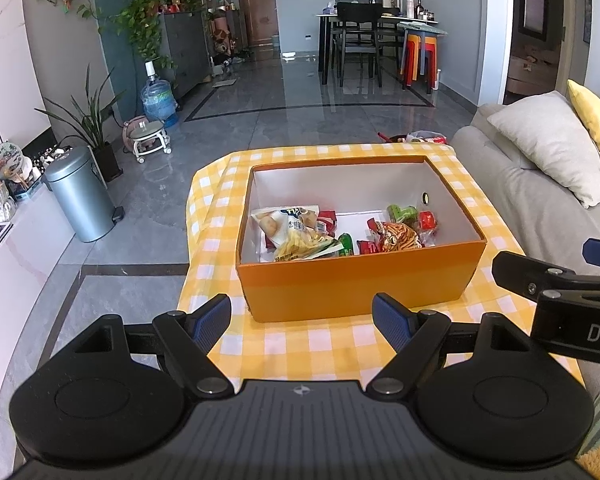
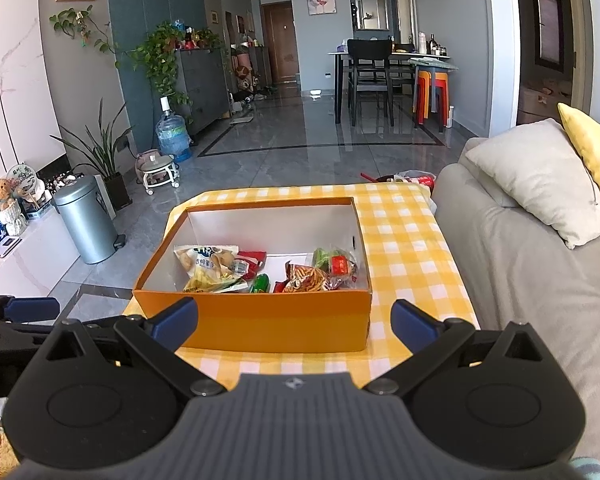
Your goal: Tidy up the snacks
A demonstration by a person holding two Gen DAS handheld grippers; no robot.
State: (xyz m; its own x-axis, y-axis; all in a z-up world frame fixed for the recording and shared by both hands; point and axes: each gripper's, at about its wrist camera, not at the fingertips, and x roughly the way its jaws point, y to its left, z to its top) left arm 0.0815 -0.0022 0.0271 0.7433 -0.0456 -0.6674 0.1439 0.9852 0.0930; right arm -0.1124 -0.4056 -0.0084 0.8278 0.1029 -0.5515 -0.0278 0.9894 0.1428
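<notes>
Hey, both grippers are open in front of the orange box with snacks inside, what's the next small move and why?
Probably ease the right gripper forward and up over the orange box's near wall toward the snack packets. Both sets of jaws are open and empty, the left gripper too, and the packets lie jumbled on the box floor.

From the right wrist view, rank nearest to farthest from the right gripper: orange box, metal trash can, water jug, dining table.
Measured from the right gripper:
1. orange box, directly ahead on the checkered cloth
2. metal trash can, left on the floor
3. water jug, farther left
4. dining table, far back
</notes>
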